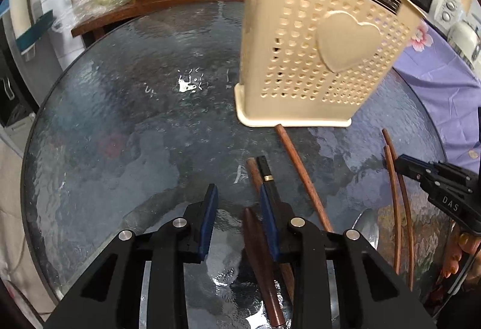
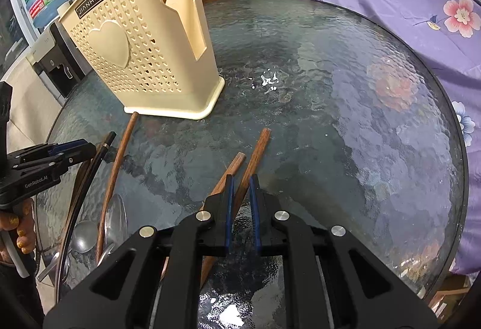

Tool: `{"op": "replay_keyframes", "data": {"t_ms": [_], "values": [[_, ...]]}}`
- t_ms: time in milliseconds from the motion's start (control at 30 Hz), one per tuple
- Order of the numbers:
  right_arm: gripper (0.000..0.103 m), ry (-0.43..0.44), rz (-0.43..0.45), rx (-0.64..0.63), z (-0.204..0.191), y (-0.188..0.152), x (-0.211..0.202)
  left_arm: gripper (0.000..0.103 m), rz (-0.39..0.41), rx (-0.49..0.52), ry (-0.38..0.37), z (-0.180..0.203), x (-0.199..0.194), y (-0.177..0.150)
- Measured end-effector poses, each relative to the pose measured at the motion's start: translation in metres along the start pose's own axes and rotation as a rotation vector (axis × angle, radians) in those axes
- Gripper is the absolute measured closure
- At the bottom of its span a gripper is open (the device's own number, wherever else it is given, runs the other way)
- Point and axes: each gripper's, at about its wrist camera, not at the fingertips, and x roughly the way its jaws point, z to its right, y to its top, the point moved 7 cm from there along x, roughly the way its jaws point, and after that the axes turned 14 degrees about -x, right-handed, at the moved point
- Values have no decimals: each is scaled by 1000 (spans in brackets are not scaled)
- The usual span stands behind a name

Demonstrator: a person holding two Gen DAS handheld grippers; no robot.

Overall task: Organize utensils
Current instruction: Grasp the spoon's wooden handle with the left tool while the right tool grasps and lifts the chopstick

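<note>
chopsticks on slippery glass, holder waiting at twelve o'clock

the left gripper (image 1: 239,208) has its jaws apart; a dark wooden utensil (image 1: 258,253) lies between them, but the pads do not press it yet. the right gripper (image 2: 241,199) is nearly together and seems clamped on one brown chopstick (image 2: 251,166); its twin (image 2: 230,169) lies just outside the left pad.

the sticks look light, stiff and thin, and the glass table (image 2: 330,118) is smooth, so i judge they may roll or slide. better to take hold near the middle, across the width.

the cream utensil holder (image 1: 315,58) stands at about one o'clock in the left view. only the right view shows its side opening, with a stick already inside, and the steel spoons (image 2: 114,220) at eight o'clock. only the left view shows the black chopstick (image 1: 266,172) with a gold ring.
</note>
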Motion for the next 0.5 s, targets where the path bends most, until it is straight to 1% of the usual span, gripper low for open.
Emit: {"op": "replay_keyframes", "data": {"t_ms": [133, 267, 500], "values": [[92, 5, 5, -1, 0, -1, 0, 75, 1, -9, -1, -4, -7, -6], [92, -1, 3, -8, 0, -1, 0, 75, 8, -30, -17, -11, -19, -14], [92, -5, -7, -7, -2, 1, 0, 75, -17, 40, -1, -2, -25, -38]]}}
